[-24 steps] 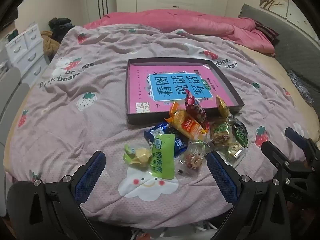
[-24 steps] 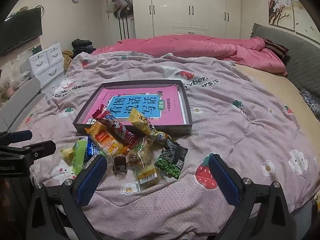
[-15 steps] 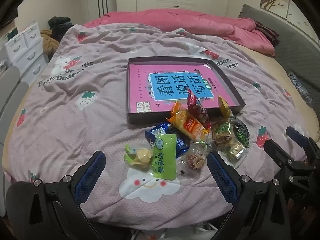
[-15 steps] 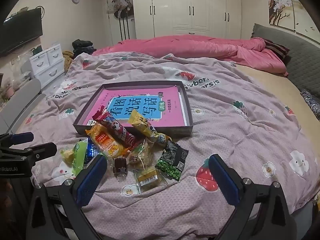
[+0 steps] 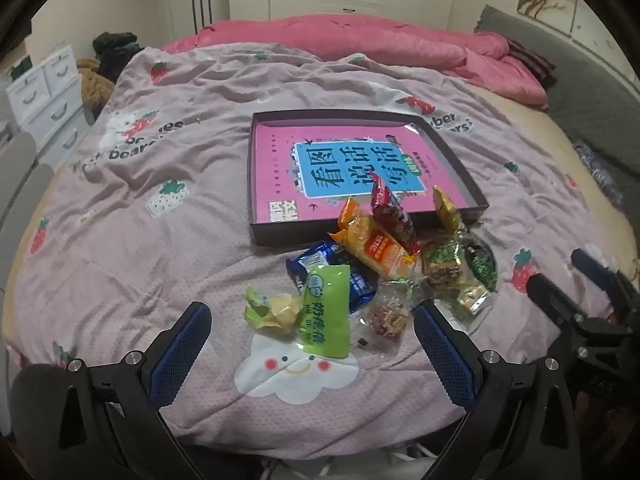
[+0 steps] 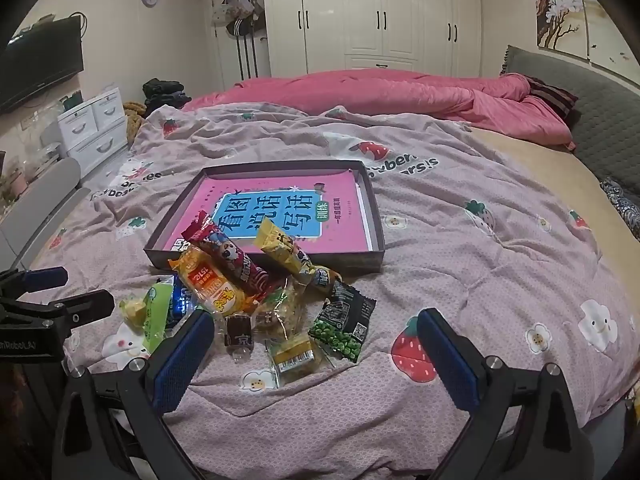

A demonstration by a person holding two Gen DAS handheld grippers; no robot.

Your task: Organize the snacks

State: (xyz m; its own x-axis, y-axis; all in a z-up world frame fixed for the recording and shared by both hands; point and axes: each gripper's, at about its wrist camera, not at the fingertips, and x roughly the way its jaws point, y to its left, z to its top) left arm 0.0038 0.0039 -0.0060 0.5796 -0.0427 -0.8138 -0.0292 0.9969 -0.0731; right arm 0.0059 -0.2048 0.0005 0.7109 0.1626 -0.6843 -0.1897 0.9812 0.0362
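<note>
Both grippers are hanging wide open over the bed (image 5: 160, 264), holding nothing. The left gripper (image 5: 308, 344) and right gripper (image 6: 316, 352) are pointing down at the snacks (image 6: 256, 304) just ahead, the box (image 5: 460, 164) farther off.

The snack pile (image 5: 384, 276) crowds the bed's near middle, its far packets leaning over the near wall of the shallow box (image 5: 452, 152), so that edge is blocked. The box's far, left and right walls stand clear, and the pink book (image 6: 280, 216) leaves its floor flat. Wide bare quilt (image 5: 132, 240) lies left of the pile; more opens to the right (image 6: 500, 260). The pink duvet (image 6: 400, 92) heaps along the far side.
</note>
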